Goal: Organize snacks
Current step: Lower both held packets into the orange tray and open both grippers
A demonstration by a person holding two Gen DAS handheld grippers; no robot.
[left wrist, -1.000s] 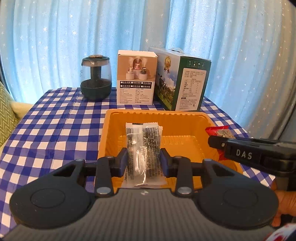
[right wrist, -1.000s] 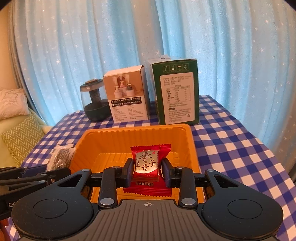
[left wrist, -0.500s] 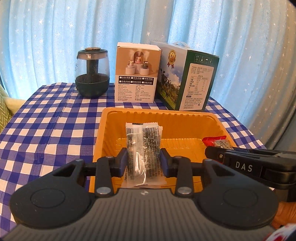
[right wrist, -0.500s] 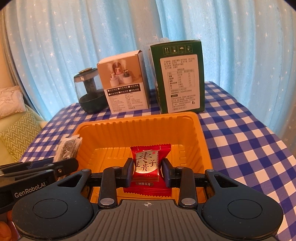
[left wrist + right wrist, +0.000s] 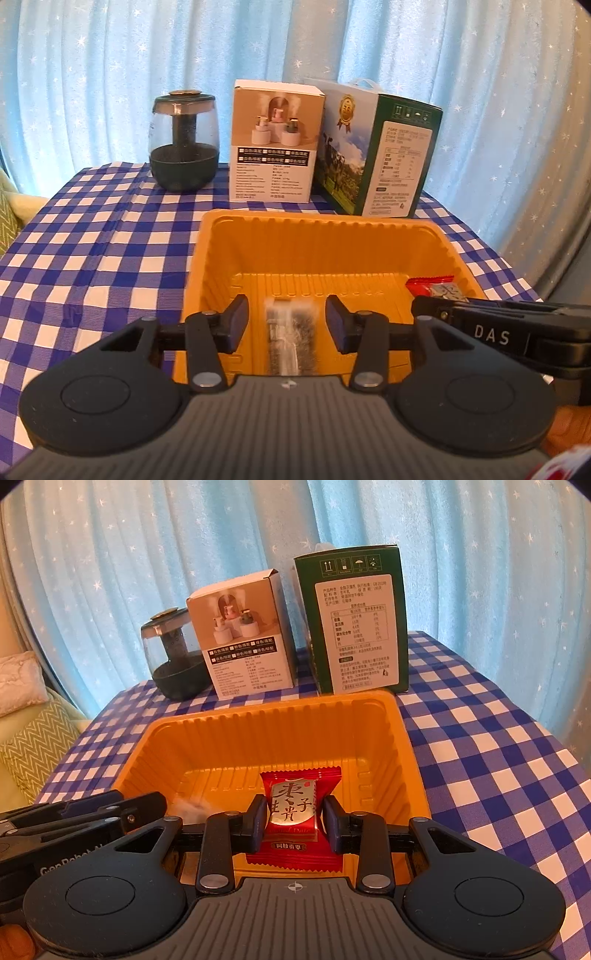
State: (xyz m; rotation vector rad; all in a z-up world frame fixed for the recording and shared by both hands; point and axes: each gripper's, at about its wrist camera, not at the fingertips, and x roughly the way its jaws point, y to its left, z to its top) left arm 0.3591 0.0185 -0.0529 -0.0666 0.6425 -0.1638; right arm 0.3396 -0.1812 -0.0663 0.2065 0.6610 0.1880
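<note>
An orange plastic tray (image 5: 325, 240) (image 5: 273, 720) sits on the blue checked table. My left gripper (image 5: 287, 323) is open over the tray's near side. A clear packet of dark snack (image 5: 291, 339) is blurred between its fingers, apart from both pads, dropping into the tray. It shows as a pale blur in the right wrist view (image 5: 190, 805). My right gripper (image 5: 293, 821) is shut on a red date candy packet (image 5: 293, 805) held over the tray. That gripper (image 5: 439, 301) and the candy (image 5: 436, 286) also show at the right of the left wrist view.
At the table's back stand a dark glass humidifier (image 5: 183, 147), a white product box (image 5: 275, 147) and a green carton (image 5: 384, 155). Blue starred curtains hang behind. A green zigzag cushion (image 5: 33, 746) lies off the table's left.
My left gripper has opened and let go of the dark snack packet, which now falls into the tray. Both grippers have moved forward and lower over the tray. The right stays shut on the candy.
</note>
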